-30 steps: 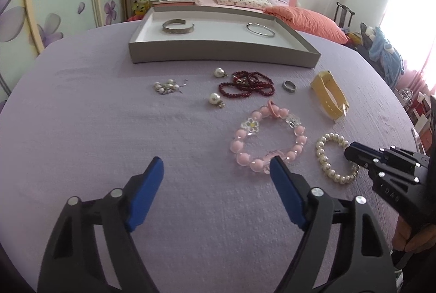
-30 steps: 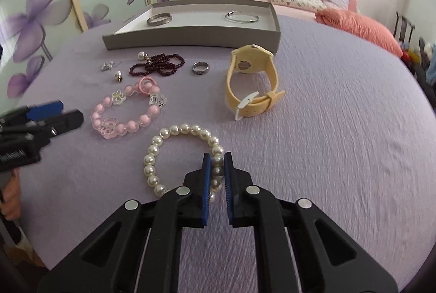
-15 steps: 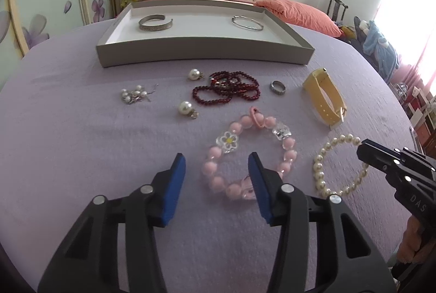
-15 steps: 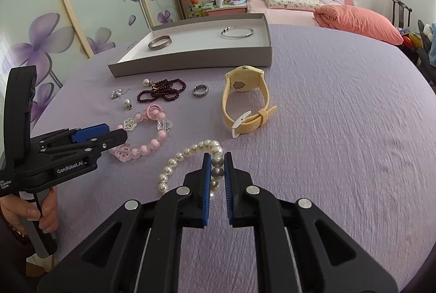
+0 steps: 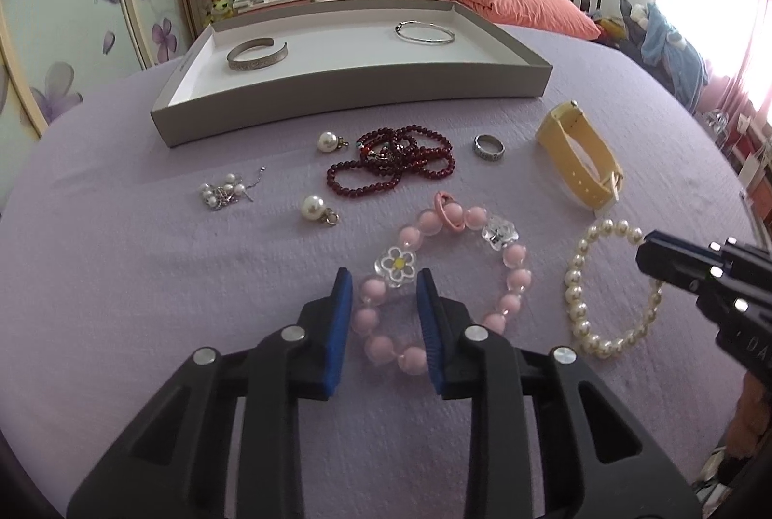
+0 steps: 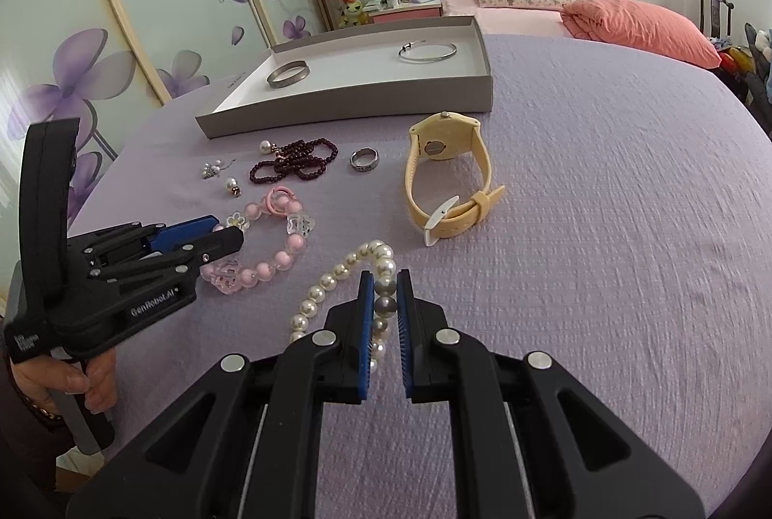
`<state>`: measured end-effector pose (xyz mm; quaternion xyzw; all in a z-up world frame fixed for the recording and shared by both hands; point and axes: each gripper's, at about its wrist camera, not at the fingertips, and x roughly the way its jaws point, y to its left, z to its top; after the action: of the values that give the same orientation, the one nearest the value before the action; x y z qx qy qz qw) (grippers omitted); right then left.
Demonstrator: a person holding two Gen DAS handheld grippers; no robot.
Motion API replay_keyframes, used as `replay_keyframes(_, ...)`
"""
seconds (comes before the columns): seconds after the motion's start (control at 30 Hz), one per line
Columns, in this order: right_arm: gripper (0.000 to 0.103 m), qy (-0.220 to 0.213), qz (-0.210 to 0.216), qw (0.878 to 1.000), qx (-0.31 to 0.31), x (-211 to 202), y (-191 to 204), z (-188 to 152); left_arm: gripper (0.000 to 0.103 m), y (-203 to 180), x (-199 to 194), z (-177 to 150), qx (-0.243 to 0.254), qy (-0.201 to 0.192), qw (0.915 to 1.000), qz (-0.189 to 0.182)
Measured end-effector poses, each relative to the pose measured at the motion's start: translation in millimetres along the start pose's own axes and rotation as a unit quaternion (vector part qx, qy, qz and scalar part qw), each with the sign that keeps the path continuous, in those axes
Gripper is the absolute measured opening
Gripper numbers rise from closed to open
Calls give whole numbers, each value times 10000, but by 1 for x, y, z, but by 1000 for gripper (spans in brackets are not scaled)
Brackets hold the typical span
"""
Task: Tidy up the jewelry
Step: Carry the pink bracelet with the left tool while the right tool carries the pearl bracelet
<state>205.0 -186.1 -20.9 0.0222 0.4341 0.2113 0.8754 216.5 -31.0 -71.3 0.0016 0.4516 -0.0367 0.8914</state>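
Note:
A pink bead bracelet point(image 5: 511, 277) with a flower charm lies on the purple cloth. My left gripper point(image 5: 383, 282) straddles its near left arc, jaws closing, with a gap left beside the beads. In the right wrist view the left gripper point(image 6: 231, 234) reaches the pink bead bracelet point(image 6: 284, 260) from the left. My right gripper point(image 6: 384, 277) is shut on the white pearl bracelet point(image 6: 328, 277). The left wrist view has the right gripper point(image 5: 644, 258) at the right side of the pearl bracelet point(image 5: 576, 277). A grey tray point(image 5: 337, 94) at the back holds a silver cuff point(image 5: 257, 54) and a thin bangle point(image 5: 424, 33).
Between tray and bracelets lie a dark red bead string point(image 5: 391, 166), a silver ring point(image 5: 488, 147), a yellow watch point(image 5: 579, 161), two pearl earrings point(image 5: 327, 141) and a small pearl cluster point(image 5: 224, 190). A bed stands behind the table.
My left gripper has moved forward over the pink bracelet and its jaws have narrowed around the beads. The right gripper has kept its hold on the pearls, whose loop now looks drawn narrower.

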Motion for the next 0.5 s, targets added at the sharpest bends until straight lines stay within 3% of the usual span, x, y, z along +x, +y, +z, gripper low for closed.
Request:
replay_keyframes(0.27, 10, -14, 66, 10000, 38, -3, 2, 1, 17, -4, -4, -5, 73, 92, 9999, 40)
replay_keyframes(0.5, 10, -142, 164, 9998, 0, -16, 7, 5, 13, 5, -13, -13, -34, 96, 9998, -191)
